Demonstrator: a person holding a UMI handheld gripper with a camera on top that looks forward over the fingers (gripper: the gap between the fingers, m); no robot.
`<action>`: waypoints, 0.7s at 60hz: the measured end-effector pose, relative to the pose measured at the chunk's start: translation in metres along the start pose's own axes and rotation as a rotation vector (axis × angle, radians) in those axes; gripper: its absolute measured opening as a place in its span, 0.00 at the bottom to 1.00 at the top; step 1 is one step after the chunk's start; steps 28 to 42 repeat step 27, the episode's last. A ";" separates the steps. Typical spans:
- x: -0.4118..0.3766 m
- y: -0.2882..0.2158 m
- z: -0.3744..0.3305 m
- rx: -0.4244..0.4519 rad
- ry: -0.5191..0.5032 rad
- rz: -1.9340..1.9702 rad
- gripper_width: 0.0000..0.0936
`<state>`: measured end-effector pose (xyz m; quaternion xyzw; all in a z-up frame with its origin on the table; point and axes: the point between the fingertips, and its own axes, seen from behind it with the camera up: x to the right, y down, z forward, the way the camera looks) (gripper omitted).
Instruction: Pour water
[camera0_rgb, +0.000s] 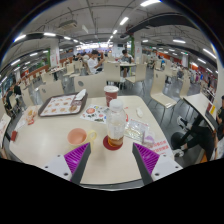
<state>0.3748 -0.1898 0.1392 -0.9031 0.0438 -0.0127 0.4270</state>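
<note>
I see my tool (113, 158) spread wide, a clear bottle (115, 124) upright on a red coaster (113, 143) between its fingers with gaps either side, pink bowl (77, 135) nearby, red cup (110, 94) beyond on the tabletop (50, 135).

The gripper (113, 158) stands open, a clear bottle (115, 124) seemingly between its fingers on the table (45, 135).
</note>
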 end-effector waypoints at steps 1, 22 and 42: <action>-0.001 0.001 -0.005 -0.005 0.003 0.002 0.90; -0.010 0.010 -0.053 -0.007 0.010 0.030 0.90; -0.012 0.007 -0.055 0.004 0.000 0.045 0.90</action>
